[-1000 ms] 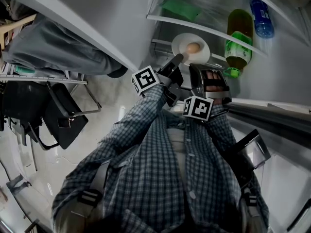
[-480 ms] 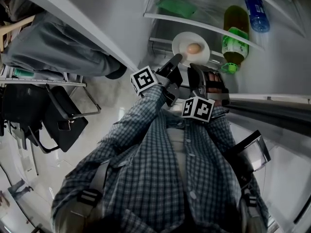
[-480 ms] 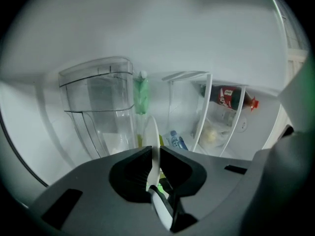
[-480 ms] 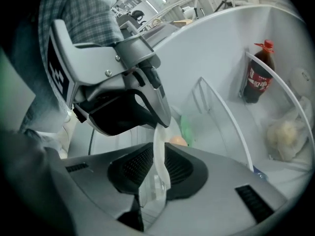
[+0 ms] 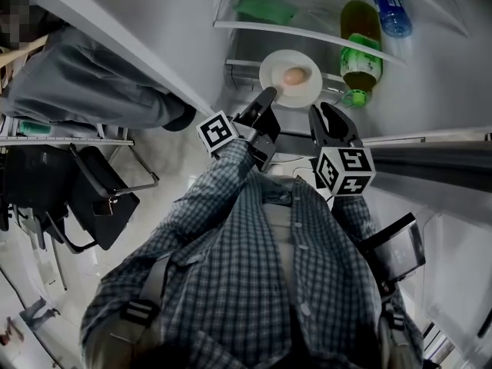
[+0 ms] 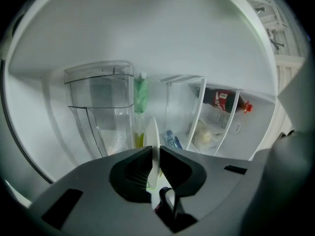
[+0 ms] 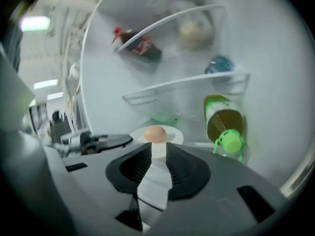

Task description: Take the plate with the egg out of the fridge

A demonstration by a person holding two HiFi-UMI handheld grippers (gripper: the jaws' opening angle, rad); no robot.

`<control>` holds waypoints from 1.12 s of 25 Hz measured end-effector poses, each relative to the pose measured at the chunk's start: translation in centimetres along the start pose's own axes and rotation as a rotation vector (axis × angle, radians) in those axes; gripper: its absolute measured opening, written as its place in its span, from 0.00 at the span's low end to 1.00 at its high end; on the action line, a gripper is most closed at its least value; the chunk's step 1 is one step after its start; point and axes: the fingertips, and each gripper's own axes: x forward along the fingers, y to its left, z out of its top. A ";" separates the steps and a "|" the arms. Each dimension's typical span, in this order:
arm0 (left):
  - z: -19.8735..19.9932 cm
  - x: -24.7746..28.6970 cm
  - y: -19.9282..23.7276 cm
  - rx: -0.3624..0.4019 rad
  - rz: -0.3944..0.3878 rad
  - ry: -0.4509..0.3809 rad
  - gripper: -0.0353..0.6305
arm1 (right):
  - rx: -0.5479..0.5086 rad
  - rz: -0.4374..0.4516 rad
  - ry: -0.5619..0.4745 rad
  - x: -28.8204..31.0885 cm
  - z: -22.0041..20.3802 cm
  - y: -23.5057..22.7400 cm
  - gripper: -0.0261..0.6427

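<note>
Open fridge (image 5: 247, 52), white interior, door racks off to the side. The plate (image 5: 269, 68) with the egg (image 5: 294, 76) is inside, below a shelf (image 5: 307, 35), with a green bottle (image 5: 360, 48) just to its right.

Your left claw (image 5: 267, 95) has just been closing, and its pads now pinch the plate's near-left rim, edge-on between them. Your right claw (image 5: 332, 120) is apart and empty, on the near side of the plate and not touching it.

Risks as I read them:
- **Tilt:** a one-sided rim pinch lets the plate's weight lever the far side down, and the loose egg rolls off. Pull out level and slow.
- **Shelf:** lift too high and the rim may catch it.
- **Bottle:** swing right and you clip it.

Consider putting the right claw on the opposite rim first.
</note>
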 end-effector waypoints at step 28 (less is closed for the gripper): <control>-1.5 -2.1 -1.8 -0.053 -0.086 -0.038 0.13 | 0.910 0.210 -0.163 0.4 -0.3 -1.4 0.14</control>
